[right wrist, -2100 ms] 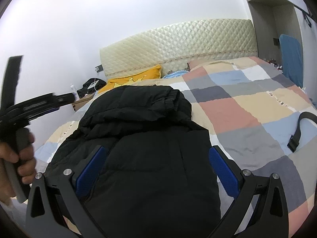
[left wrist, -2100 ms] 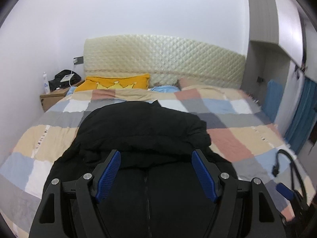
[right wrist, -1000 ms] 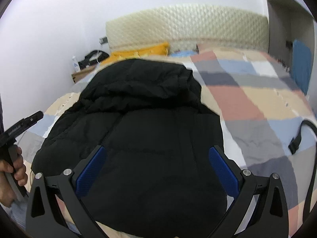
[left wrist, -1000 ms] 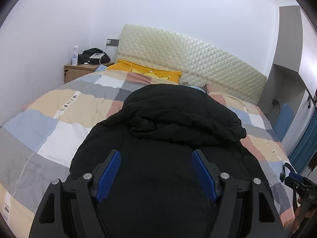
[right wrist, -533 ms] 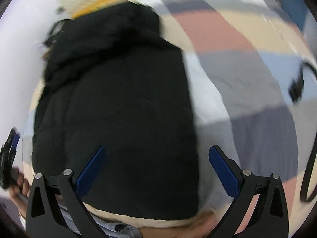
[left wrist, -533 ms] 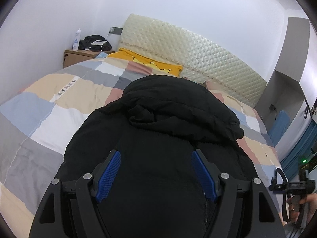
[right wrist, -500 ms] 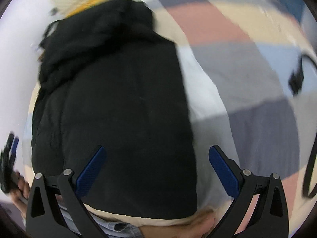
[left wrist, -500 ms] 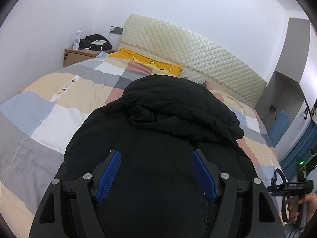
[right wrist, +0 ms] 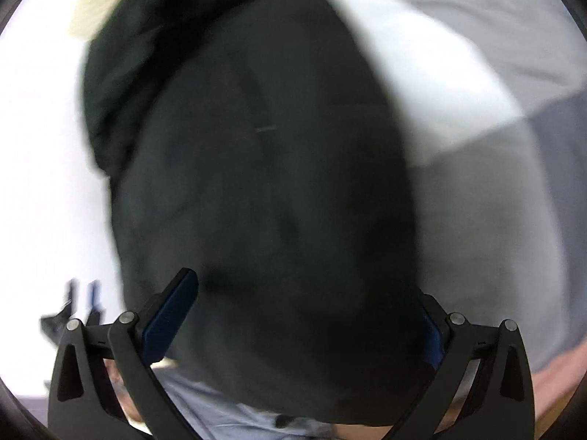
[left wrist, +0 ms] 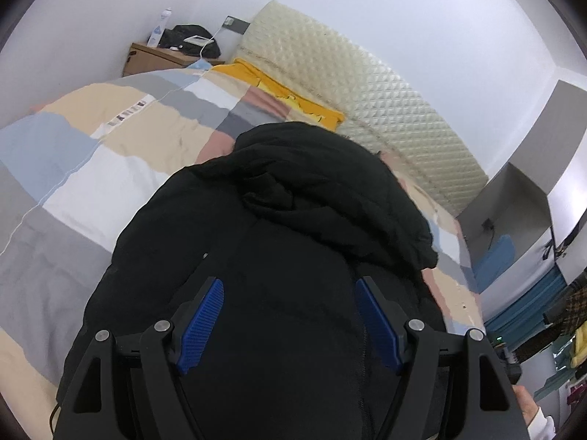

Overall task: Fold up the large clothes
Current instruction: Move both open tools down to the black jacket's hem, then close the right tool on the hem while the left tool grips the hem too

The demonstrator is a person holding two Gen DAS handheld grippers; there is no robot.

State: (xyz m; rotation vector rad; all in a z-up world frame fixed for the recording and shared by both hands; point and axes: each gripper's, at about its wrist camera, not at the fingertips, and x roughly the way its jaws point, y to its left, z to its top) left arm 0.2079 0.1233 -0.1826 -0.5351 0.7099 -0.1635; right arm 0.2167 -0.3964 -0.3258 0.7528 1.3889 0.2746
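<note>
A black padded jacket (left wrist: 293, 256) lies spread on the bed (left wrist: 91, 183), its hood bunched toward the quilted headboard (left wrist: 385, 99) and its hem at the near edge. It looks soft, puffy and light for its bulk, likely slick-surfaced, so a thin pinch may slide off; the firmer hem corners or the seam by the zip seem the best places to take hold. The left tongs (left wrist: 290, 321) tilt down over the lower body of the jacket, released, blue pads wide apart with nothing pinched. The right tongs (right wrist: 304, 315), in a blurred view, pitch steeply down at the hem, also released and straddling the cloth without pressing it; a pale garment shows just below
</note>
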